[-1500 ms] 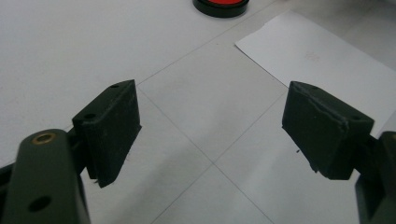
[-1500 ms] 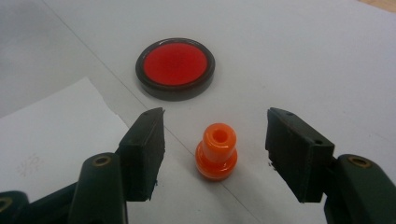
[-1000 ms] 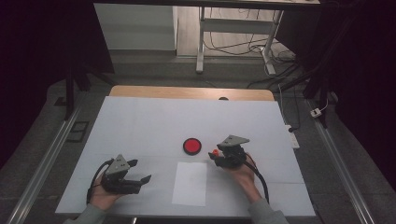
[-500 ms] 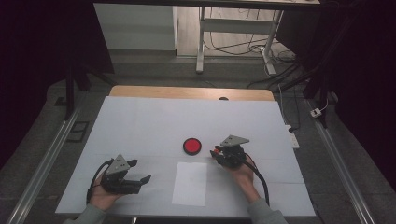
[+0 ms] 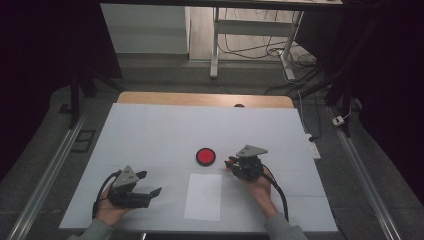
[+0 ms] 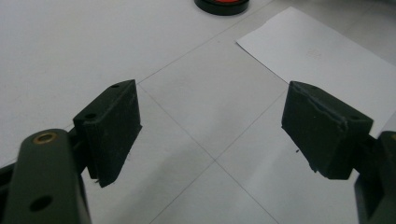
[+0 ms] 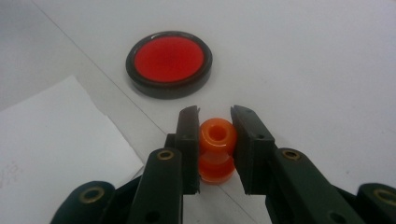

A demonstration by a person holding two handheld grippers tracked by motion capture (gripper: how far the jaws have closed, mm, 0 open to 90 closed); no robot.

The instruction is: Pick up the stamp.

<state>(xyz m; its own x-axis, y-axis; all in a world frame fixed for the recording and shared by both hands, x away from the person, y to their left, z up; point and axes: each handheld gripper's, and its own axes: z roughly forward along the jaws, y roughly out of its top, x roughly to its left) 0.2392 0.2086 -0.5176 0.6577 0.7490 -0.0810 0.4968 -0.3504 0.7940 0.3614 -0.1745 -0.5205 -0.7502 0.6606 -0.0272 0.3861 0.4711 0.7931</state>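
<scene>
The orange spool [image 7: 216, 149] sits low in the middle of the right gripper view, clamped between the jaws of the right gripper [image 7: 215, 126], which have just been closing. Above it lies the red disc [image 7: 169, 63], with paper [image 7: 51, 135] at left. At lower left of the high view, the left gripper [image 5: 150, 184] gapes wide, empty.

Black left gripper [image 5: 150, 184] and right gripper [image 5: 229, 162], grey three-cornered top plates, brass-ringed screw holes, black trailing cables, seemingly grey-green sleeves [image 5: 91, 231]

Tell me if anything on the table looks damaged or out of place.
Nothing stands out. The white paper sheet lies flat, the red disc sits beside it, and the right hand-held gripper holds an intact orange spool.
</scene>
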